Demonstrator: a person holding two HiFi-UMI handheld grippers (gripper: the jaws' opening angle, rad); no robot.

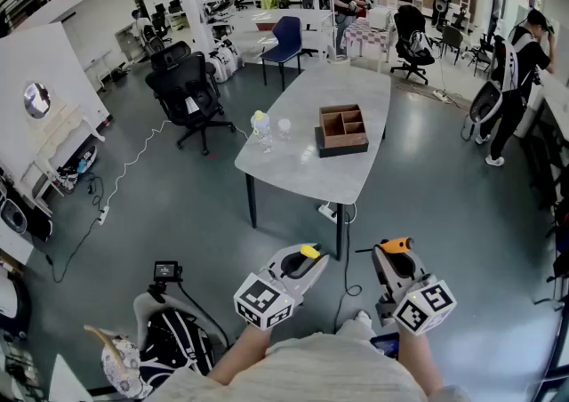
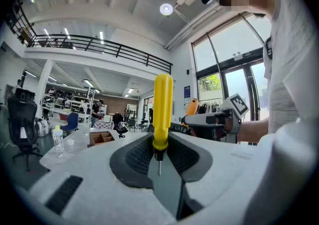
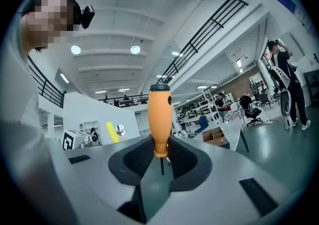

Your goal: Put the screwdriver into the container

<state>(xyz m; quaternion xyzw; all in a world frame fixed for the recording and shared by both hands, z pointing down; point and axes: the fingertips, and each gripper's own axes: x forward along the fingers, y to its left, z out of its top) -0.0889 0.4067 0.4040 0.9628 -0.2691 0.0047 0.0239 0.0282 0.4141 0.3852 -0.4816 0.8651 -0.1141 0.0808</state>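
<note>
Yellow-handled screwdriver [image 2: 162, 109] is pinched by left gripper [image 2: 159, 158], orange-handled screwdriver [image 3: 159, 119] by right gripper [image 3: 160, 158], handles outward. Brown wooden compartmented container [image 1: 343, 129] is located well ahead, near the right edge of the grey desk [image 1: 293, 153].

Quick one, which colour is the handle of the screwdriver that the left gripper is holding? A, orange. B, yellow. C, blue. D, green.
B: the left gripper view shows the left gripper shut on the yellow-handled screwdriver, while the orange-handled screwdriver sits in the right gripper.
</note>
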